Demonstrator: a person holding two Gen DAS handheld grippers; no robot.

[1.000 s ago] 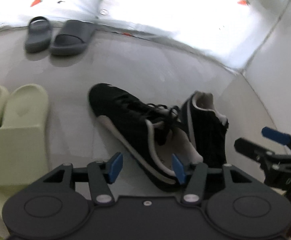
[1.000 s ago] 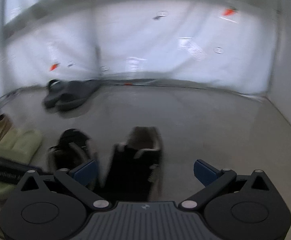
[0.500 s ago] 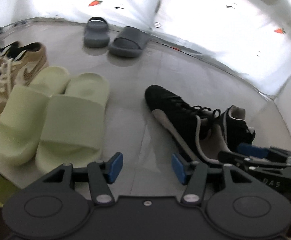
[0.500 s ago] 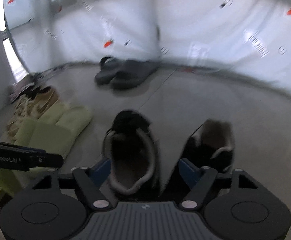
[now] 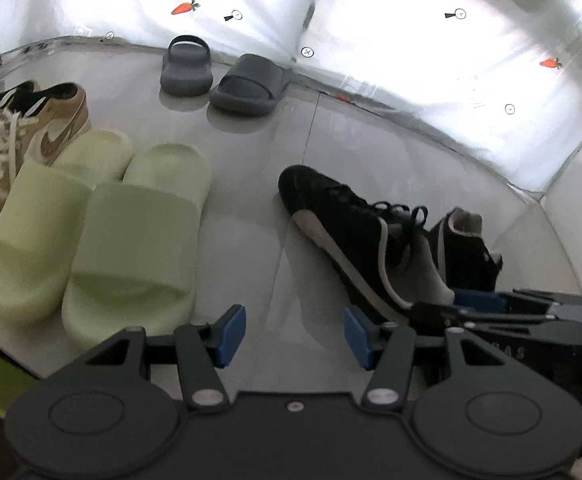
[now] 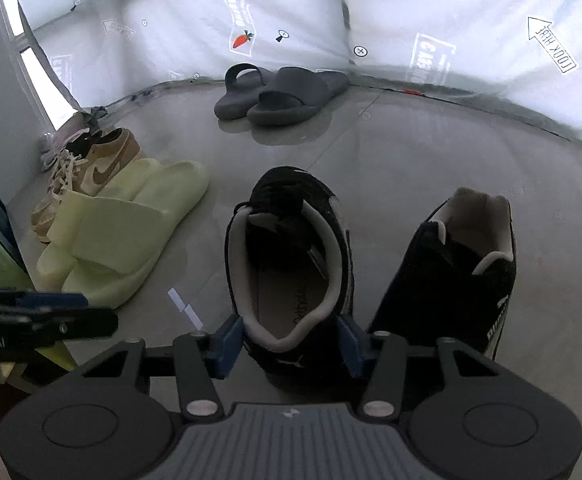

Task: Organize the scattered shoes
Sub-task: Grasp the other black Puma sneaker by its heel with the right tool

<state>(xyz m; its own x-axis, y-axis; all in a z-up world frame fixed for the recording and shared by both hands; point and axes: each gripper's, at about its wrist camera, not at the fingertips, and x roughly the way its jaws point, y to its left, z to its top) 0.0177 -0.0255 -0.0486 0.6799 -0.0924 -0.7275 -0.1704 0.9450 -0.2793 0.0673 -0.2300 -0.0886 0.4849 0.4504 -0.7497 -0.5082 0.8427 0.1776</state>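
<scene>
Reading across from the left, we saw a tan sneaker [image 6: 103, 164] with a swoosh on its side, then a pair of pale green slides [image 6: 131, 232] set side by side. Further back, against the white sheeting [image 6: 371, 8], lay a pair of dark grey slides [image 6: 283, 94].

Our left gripper [image 5: 295, 334] hung over bare floor [image 5: 251, 240] with its jaws standing partly open and nothing between them.

The task's own things came next: two black sneakers, apart from the tidy pairs. Our right gripper [image 6: 289, 340] was at the heel of the left black sneaker [image 6: 291, 256], its jaws closing on it. The blue pads sat just beside the heel collar on either side, and we could not tell whether they had bitten yet. The right black sneaker [image 6: 459, 264] stood just beside it, heel towards us, and leaned over on its side.

We judged the hold to be the weak point. The pads met only the soft, padded collar at the very back, so the long toe end could droop or swing once lifted, and the shoe could slip free. The loose laces [image 5: 403, 216] seemed to trail towards the neighbour, so they might drag it, and a swinging toe could tip that leaning shoe over.

As for writing, the insole carried a printed word we could not read. The right sneaker's heel showed white letters, seemingly "PUM". The sheeting bore carrot stickers, a mirrored arrow reading "LOOK HERE", and other labels too distorted to read. The left gripper showed "bot.AI" in the right wrist view.
</scene>
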